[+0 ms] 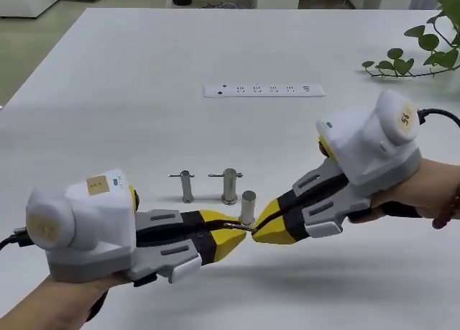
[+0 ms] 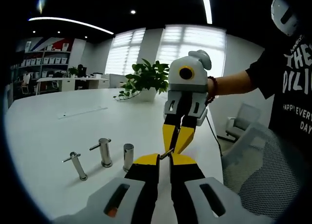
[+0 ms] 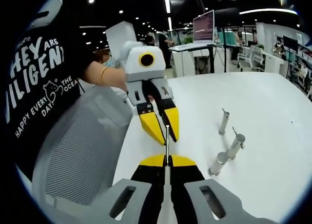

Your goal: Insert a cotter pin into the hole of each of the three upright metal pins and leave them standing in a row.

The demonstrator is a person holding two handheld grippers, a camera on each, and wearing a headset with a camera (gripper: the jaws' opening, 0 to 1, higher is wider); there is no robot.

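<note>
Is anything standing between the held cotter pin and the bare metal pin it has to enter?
Nothing visible does. The cotter pin, gripped by the left gripper and right gripper, sits just in front of the bare metal pin. The two fitted pins stand aside, to its left.

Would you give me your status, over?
Right gripper shut on cotter pin; left gripper touching, grip unclear. Third metal pin empty; other two pins fitted. Nothing blocking.

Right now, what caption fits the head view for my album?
Left tongs and right tongs meet at a cotter pin near the bare metal pin.
</note>
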